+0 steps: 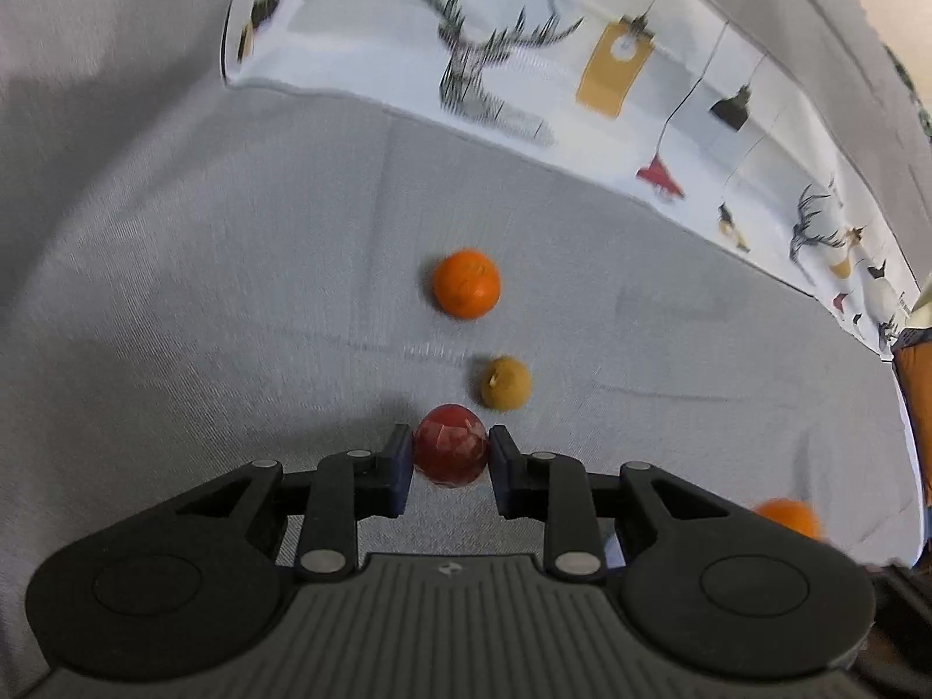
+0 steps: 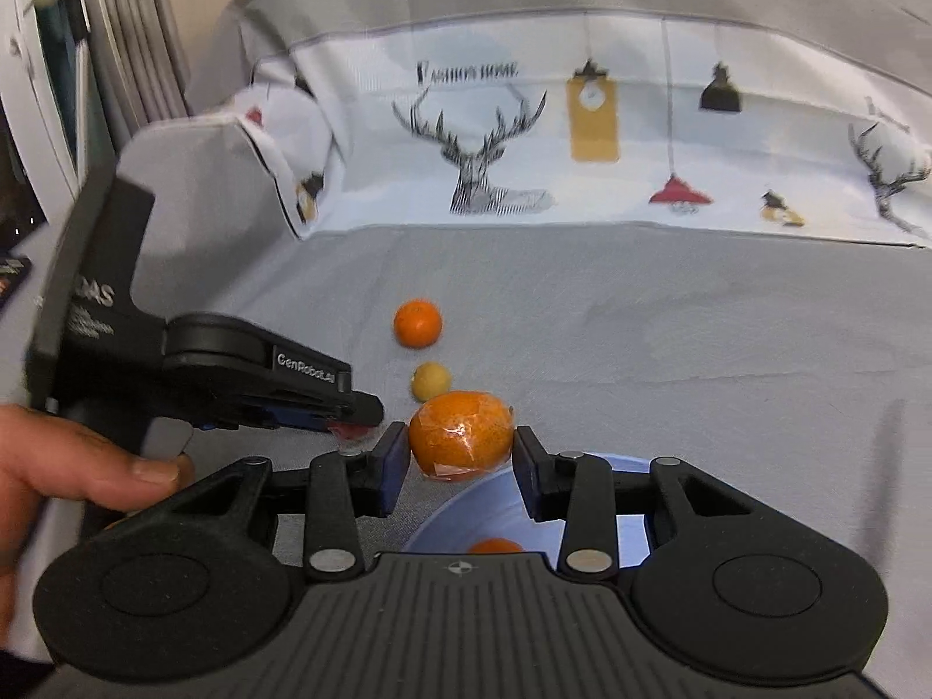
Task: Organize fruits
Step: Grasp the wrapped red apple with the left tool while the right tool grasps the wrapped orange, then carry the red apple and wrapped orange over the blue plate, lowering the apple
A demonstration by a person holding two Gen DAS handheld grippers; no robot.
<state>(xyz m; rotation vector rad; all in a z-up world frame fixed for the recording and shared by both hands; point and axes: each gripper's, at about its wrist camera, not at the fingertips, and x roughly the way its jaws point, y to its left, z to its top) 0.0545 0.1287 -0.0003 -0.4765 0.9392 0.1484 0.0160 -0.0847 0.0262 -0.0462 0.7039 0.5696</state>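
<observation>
My left gripper (image 1: pixel 449 449) is shut on a dark red round fruit (image 1: pixel 449 445) just above the grey sheet. Beyond it lie a small yellow-brown fruit (image 1: pixel 505 382) and an orange (image 1: pixel 466 283). My right gripper (image 2: pixel 458 447) is shut on a wrapped orange (image 2: pixel 460 434), held over the near rim of a pale blue plate (image 2: pixel 466 515) that holds another orange fruit (image 2: pixel 495 546). In the right wrist view the left gripper (image 2: pixel 355 416) sits just to the left, with the small yellow fruit (image 2: pixel 431 380) and the far orange (image 2: pixel 417 322) beyond.
A grey sheet (image 1: pixel 233 291) covers the surface. A white printed cushion with deer and lamp pictures (image 2: pixel 524 145) lines the back. An orange fruit (image 1: pixel 789 516) shows at the right in the left wrist view. A hand (image 2: pixel 70 460) holds the left gripper.
</observation>
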